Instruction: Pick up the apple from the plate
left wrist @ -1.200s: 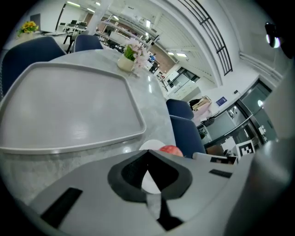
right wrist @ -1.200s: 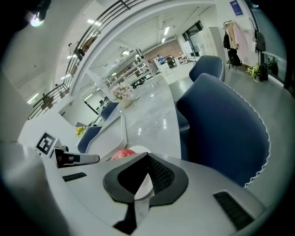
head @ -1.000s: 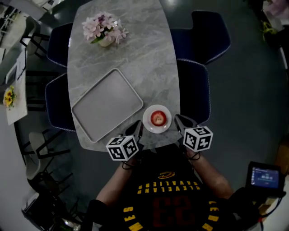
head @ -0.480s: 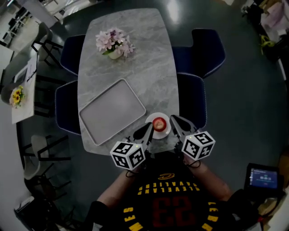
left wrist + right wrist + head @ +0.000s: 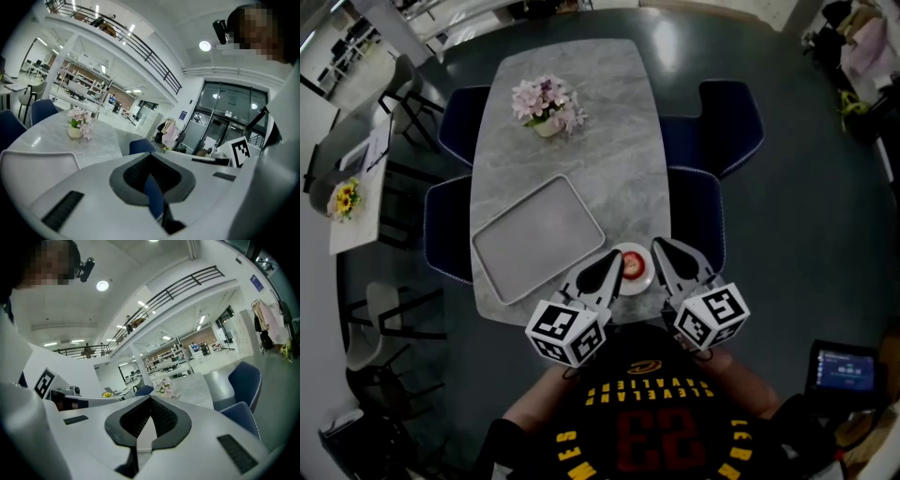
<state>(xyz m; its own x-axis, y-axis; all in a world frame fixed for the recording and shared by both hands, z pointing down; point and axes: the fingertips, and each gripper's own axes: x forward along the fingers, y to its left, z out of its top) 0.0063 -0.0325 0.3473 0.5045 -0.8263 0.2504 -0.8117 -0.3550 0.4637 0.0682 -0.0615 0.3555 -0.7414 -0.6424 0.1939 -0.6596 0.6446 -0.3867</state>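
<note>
A red apple [image 5: 632,266] sits on a small white plate [image 5: 644,280] near the table's front edge. My left gripper [image 5: 613,256] lies just left of the plate, its dark jaws closed together and overlapping the plate's left rim in the head view. On the plate's right, my right gripper [image 5: 657,245] also has its jaws closed with nothing in them. Neither touches the apple. The left gripper view [image 5: 150,154] and the right gripper view [image 5: 150,397] look out level over the table; the apple and plate are hidden in both.
A large grey tray [image 5: 538,238] lies left of the plate. A pot of pink flowers [image 5: 548,103] stands at the table's far end. Blue chairs [image 5: 698,211] line both long sides. The grey marble table [image 5: 609,141] ends just before the person's torso.
Both grippers have moved forward from the table's front edge and now flank the plate. The head view has shifted, so the table sits further right in the picture.
</note>
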